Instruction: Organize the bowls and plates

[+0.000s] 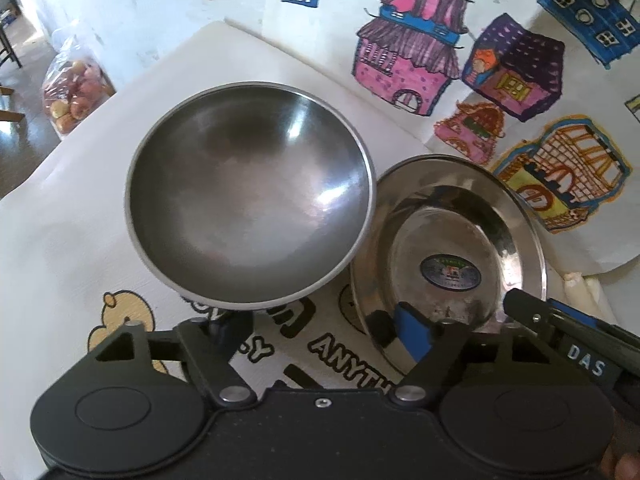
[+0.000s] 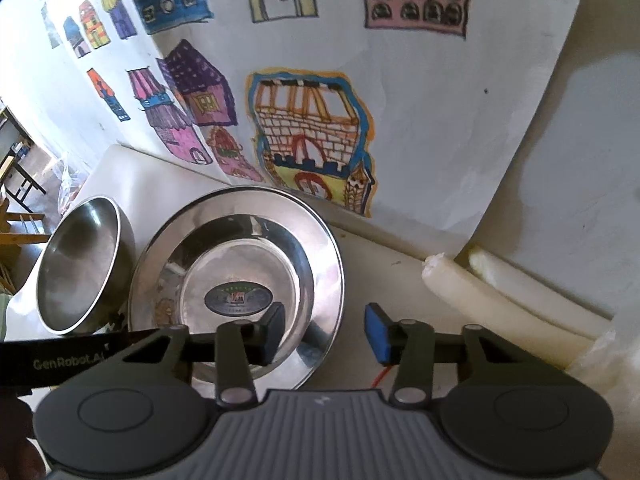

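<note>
Your left gripper's (image 1: 320, 328) left finger disappears under the steel bowl's (image 1: 248, 196) near rim, so you cannot tell whether its pad touches the metal. The bowl hides the plate's (image 1: 516, 216) left edge, and in the right wrist view your right gripper's (image 2: 326, 330) left finger covers part of the plate's near rim. The plate's label (image 1: 450, 270) is too small to read. The bag of fruit (image 1: 74, 96) is blurred.

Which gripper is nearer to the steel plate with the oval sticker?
Right. The right gripper straddles the near rim of the plate, one finger over its dish, one outside. The left gripper sits to the plate's left, at the bowl.
</note>
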`<state>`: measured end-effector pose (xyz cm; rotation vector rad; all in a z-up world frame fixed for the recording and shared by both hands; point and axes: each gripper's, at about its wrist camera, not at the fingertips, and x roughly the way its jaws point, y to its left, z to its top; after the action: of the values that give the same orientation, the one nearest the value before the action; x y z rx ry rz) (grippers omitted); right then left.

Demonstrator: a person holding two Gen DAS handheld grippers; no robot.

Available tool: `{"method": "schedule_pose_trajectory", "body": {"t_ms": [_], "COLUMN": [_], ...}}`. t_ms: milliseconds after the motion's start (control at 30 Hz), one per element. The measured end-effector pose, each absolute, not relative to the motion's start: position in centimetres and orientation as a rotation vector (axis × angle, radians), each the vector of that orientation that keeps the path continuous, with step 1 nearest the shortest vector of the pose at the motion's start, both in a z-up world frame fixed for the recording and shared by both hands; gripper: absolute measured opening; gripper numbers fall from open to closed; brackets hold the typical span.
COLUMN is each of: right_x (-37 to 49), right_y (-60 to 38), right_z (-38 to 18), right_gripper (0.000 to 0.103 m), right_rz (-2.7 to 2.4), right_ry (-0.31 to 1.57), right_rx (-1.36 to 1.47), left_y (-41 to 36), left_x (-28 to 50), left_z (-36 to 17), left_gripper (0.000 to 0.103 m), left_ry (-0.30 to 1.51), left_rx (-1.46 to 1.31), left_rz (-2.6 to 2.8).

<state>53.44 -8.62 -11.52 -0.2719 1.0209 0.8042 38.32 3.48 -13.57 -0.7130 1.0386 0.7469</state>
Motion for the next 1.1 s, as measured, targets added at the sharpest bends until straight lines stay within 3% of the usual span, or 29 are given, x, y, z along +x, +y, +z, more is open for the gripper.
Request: {"method": "schedule_pose_trajectory", "body": {"t_ms": [67,233,433,1100], "right_x": [53.6,53.6,53.4,51.0], "right_y": [-8.5,-8.8,-8.8,-11.1], "right_z": [-11.7,-11.8,-11.6,-9.3], "right_gripper": [0.038,0.025,0.023,0.022], "right_rz": [0.8,0.809,0.809,0.815], "right_ry": [1.031,1.041,1.03,0.969], "right_rx": [-0.262,-0.24,-0.233,-0.26], "left_y": [3.5,3.3,3.0,3.3], "left_x": [38.2,38.2,38.4,37.3], "left_z": [-13.5,-13.3,-13.3,-12.6], "left_gripper": [0.07,0.045,0.022,0.021], "left_ry": [1.027,0.99,0.972,0.951], "left_rx": [-0.712,-0.718,-0.722,-0.737], "left_rz": [0.737,0.682,0.628,0.565]}}
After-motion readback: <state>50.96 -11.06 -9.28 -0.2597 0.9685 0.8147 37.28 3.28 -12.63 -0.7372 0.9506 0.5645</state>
